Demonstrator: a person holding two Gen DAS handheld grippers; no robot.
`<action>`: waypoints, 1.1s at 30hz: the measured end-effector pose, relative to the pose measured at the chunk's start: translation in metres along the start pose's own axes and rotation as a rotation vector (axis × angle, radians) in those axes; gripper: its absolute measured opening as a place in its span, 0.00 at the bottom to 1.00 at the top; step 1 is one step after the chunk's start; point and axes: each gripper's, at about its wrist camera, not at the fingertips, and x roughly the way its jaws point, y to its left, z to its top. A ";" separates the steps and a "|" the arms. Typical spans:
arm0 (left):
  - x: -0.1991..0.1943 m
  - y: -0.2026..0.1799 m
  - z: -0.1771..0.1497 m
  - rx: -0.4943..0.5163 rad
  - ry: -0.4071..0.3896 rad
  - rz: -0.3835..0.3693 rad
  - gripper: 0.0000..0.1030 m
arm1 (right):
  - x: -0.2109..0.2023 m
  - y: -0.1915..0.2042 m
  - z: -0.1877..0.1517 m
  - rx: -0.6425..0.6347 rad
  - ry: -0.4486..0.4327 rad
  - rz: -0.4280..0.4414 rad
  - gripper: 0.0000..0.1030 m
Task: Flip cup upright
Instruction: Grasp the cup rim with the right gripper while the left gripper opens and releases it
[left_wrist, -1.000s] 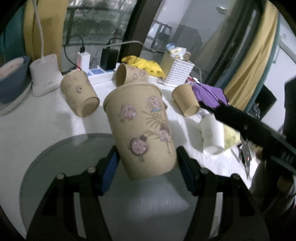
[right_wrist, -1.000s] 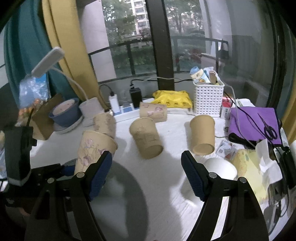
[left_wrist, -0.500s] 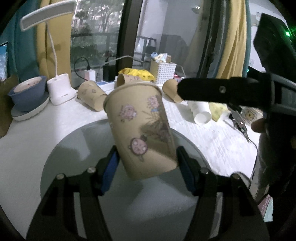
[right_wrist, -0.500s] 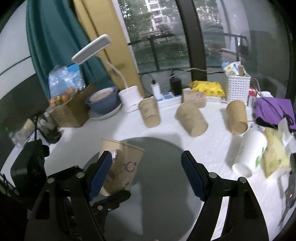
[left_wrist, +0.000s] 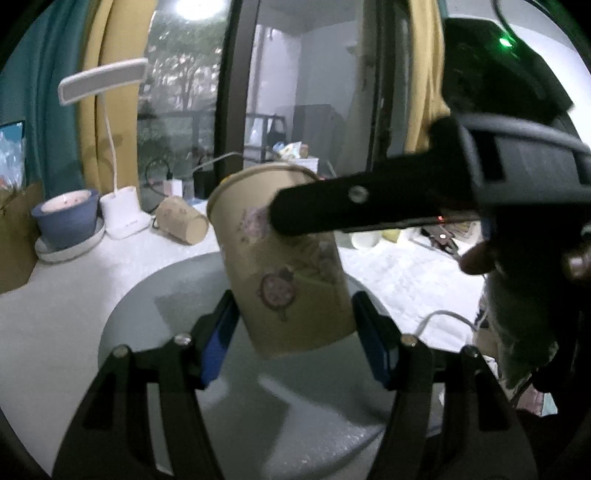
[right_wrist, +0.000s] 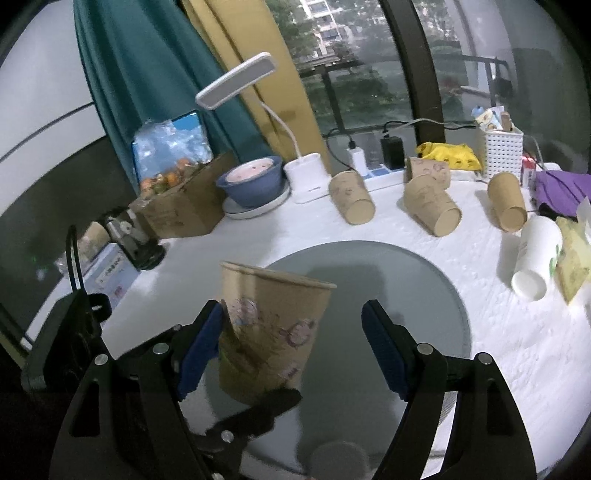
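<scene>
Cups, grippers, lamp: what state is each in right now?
Held cup: mouth up, tilted, clamped above the grey mat.
Left gripper: shut on the held cup.
Right gripper: open, the held cup between its fingers.
Three printed cups: lying on their sides.
Plain cup: on its side.
White cup: on its side.
Lamp: looks off.

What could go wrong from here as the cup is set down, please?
1. The cup sits tilted in the left gripper; released like this, it may tip over on the grey mat.
2. The open right gripper hangs close around the cup; a nudge could knock it.
3. The squeezed paper wall may buckle.
</scene>
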 end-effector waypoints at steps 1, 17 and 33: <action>-0.003 -0.003 -0.002 0.012 -0.007 -0.002 0.62 | -0.002 0.003 -0.001 0.001 -0.002 0.007 0.78; -0.029 -0.012 -0.019 0.086 -0.093 -0.018 0.62 | 0.005 0.018 -0.008 0.066 0.050 0.127 0.78; -0.025 -0.010 -0.024 0.056 -0.037 -0.030 0.64 | 0.014 0.012 -0.009 0.082 0.071 0.137 0.69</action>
